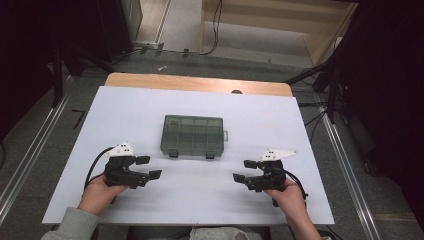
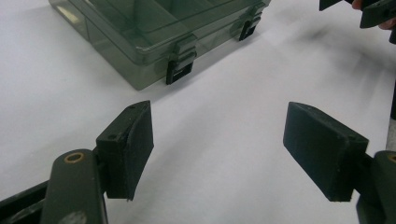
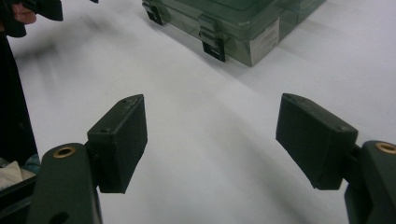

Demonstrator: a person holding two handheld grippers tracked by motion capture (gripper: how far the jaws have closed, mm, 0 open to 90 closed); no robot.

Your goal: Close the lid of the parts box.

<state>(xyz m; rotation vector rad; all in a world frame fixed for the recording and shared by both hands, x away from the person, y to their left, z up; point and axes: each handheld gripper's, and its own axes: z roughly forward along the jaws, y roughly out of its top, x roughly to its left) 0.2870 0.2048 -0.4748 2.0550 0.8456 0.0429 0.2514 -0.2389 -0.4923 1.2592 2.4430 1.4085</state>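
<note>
From above, we see the left gripper [image 1: 149,167] at about eight o'clock on the white table [image 1: 200,210], its jaws spread wide and holding nothing, pointing toward three o'clock. At the table's centre, nearer twelve o'clock than either gripper, sits the compartment box [image 1: 192,135]: a flat rectangular case of smoky grey-green translucent plastic, lid down, dividers showing through the top. Two dark latches [image 1: 172,154] sit on its near edge and a small tab juts from its three o'clock end. In the left gripper view the box [image 2: 140,42] lies at eleven o'clock beyond the parted pads. At four o'clock the right gripper [image 1: 244,170] faces nine o'clock, jaws likewise released and empty, well apart from the box [image 3: 243,28].
</note>
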